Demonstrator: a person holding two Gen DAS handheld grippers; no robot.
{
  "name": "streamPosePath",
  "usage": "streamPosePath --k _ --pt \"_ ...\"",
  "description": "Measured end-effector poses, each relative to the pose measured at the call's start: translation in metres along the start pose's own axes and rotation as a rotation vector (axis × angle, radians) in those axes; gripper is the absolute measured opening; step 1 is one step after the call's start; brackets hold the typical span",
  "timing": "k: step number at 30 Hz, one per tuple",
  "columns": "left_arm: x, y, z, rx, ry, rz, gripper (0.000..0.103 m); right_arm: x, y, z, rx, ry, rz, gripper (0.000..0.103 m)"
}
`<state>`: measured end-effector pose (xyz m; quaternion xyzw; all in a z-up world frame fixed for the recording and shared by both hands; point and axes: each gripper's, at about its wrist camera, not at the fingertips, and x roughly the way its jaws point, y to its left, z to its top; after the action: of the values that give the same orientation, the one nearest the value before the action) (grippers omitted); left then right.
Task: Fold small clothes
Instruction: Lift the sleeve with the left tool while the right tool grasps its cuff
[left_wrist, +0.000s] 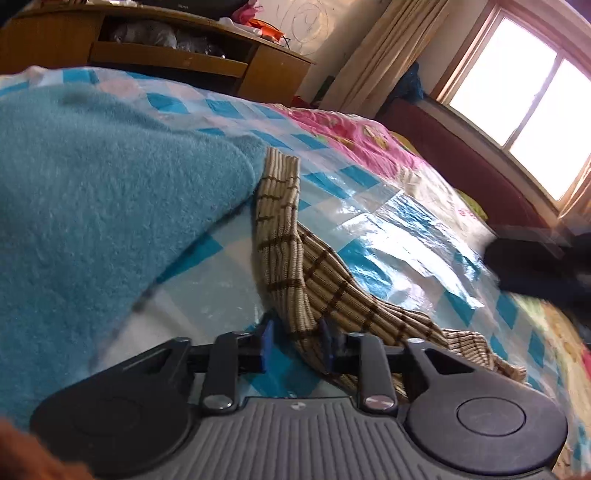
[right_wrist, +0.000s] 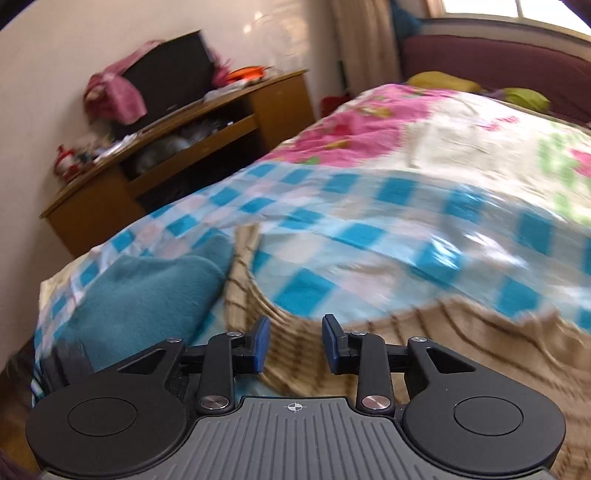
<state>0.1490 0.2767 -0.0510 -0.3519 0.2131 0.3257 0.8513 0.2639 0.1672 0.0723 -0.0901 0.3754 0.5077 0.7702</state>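
A beige knit garment with thin brown stripes (left_wrist: 284, 236) lies on the blue-and-white checked plastic sheet (left_wrist: 373, 206) that covers the bed. One long strip of it runs back between the jaws of my left gripper (left_wrist: 297, 345). The cloth rests against the right pad, and a gap shows at the left pad, so the gripper is open. In the right wrist view the same garment (right_wrist: 424, 339) is blurred. My right gripper (right_wrist: 296, 343) hovers open just over its edge with nothing clamped.
A teal fleece garment (left_wrist: 92, 184) lies to the left, touching the beige one, and shows again as the teal fleece (right_wrist: 147, 295). A pink floral quilt (right_wrist: 388, 122) covers the far bed. A cluttered wooden desk (right_wrist: 177, 147) stands by the wall. A dark blurred shape (left_wrist: 535, 266) sits at the right.
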Motion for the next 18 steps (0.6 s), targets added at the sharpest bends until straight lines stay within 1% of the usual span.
streamPosePath --k 3,5,9,13,15,17,18 --pt "0.0 0.001 0.001 0.013 -0.006 -0.023 0.023 0.048 0.018 0.027 -0.011 0.05 0.018 0.032" --pt "0.002 0.008 0.003 -0.005 0.006 -0.04 0.023 0.08 0.026 0.039 -0.011 0.079 0.015 0.033" --pt "0.003 0.014 0.003 -0.005 0.019 -0.061 0.023 0.132 0.028 0.051 0.042 0.134 0.008 0.033" --pt "0.005 0.02 0.003 -0.024 0.029 -0.075 0.022 0.161 0.029 0.053 0.081 0.166 0.014 0.033" --pt "0.006 0.022 0.003 -0.033 0.032 -0.078 0.022 0.167 0.03 0.053 0.08 0.17 0.001 0.033" --pt "0.005 0.022 0.002 -0.029 0.029 -0.077 0.022 0.17 0.031 0.056 0.08 0.169 0.007 0.033" --pt "0.004 0.021 0.002 -0.024 0.026 -0.075 0.022 0.171 0.032 0.057 0.074 0.17 0.01 0.029"
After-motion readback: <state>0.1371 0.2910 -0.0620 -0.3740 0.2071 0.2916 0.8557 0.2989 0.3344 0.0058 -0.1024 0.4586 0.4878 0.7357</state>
